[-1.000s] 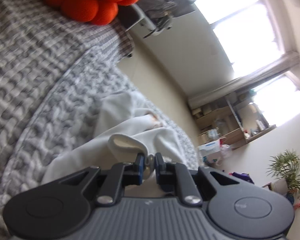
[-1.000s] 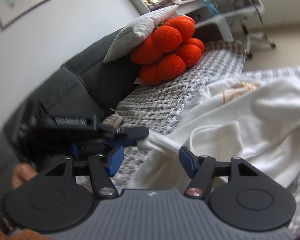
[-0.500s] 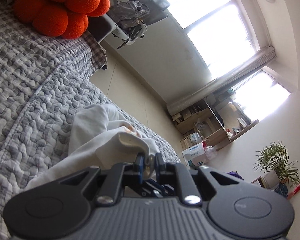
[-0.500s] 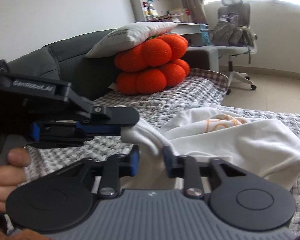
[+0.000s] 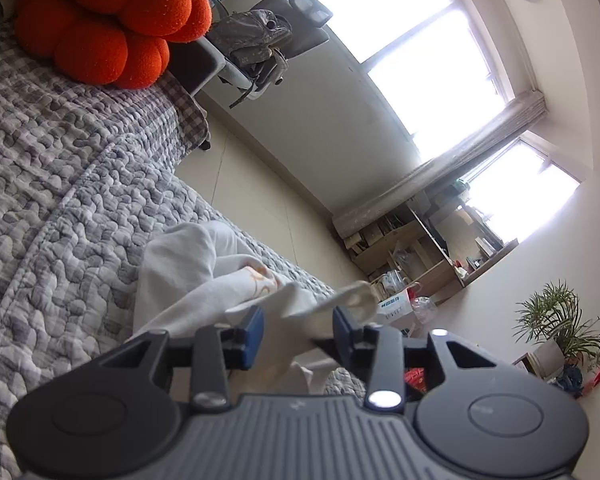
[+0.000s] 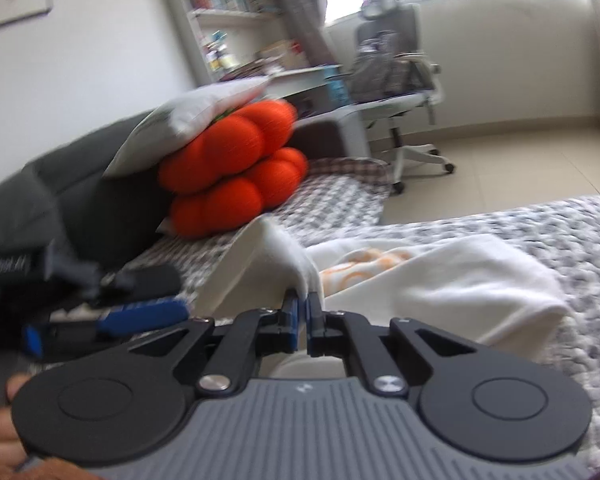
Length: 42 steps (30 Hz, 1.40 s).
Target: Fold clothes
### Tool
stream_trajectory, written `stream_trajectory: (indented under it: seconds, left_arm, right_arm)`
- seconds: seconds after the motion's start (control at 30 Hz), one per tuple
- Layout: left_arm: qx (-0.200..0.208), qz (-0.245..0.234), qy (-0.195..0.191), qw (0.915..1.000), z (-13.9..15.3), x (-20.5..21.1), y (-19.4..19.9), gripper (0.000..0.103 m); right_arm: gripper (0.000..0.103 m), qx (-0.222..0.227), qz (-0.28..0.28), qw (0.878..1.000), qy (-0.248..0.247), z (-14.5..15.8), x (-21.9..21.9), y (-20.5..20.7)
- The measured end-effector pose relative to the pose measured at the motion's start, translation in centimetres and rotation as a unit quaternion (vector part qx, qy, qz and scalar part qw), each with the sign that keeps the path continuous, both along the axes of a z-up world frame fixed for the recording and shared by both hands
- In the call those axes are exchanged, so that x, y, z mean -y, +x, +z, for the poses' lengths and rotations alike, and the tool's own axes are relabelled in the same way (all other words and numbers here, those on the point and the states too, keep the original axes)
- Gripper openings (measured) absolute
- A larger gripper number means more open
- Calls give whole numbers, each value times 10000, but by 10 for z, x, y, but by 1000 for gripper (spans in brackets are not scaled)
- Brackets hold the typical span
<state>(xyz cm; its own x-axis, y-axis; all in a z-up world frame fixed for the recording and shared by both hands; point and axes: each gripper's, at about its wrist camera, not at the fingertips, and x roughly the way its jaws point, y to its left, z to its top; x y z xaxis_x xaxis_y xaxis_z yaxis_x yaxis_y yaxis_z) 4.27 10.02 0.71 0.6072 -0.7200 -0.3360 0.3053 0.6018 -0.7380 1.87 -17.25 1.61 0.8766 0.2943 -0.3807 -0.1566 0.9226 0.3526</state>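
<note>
Left wrist view: nearest the lens, the left gripper [image 5: 296, 330] is seen with its blue pads spread apart and nothing pinched; a strip of the white garment [image 5: 188, 276] runs across the gap without being clamped. Beyond it, the garment is heaped on the grey quilted bed [image 5: 52, 184], an orange print showing among its folds. Farther off, an orange cushion [image 5: 112, 28] is propped at the head of the bed.

In the right wrist view, the right gripper [image 6: 303, 312] is clenched on an edge of the white garment [image 6: 440, 276], and a peak of cloth is drawn up from the pads. The picture is blurred, so which part of the garment is held, hem or sleeve, cannot be told with certainty. The left gripper [image 6: 140, 312] is seen just beside it at the left, pads parted. A desk chair [image 6: 400, 92] stands well behind.

The cloth is judged soft, light and limp: it will sag and bunch wherever it is unsupported. It is best taken at a seam or hem edge, where doubled fabric gives the pads purchase, with two held points kept apart so the panel stays taut.
</note>
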Motion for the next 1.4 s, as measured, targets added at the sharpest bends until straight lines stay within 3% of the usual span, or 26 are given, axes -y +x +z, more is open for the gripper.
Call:
stream_trajectory:
  seconds: [0.33,0.7,1.2,1.4]
  left_arm:
    - [-202,292,356,9987,-8,3,11,42]
    - [-389,805,932,9916,-21,10,26,50]
    - [-483,843,1295,9868,-28,34,35,57]
    - [-528,848,1326,9861,-31,38,39,57]
  right_arm:
    - [4,-66,-792,9966,224,3,51,-2]
    - [4,-101,-1659,9860,99,1,110,-23]
    - [3,-436,-2718,9613,-114,-14,184,-52]
    - [3,-774,-2791,9571,16,-25,202,-55]
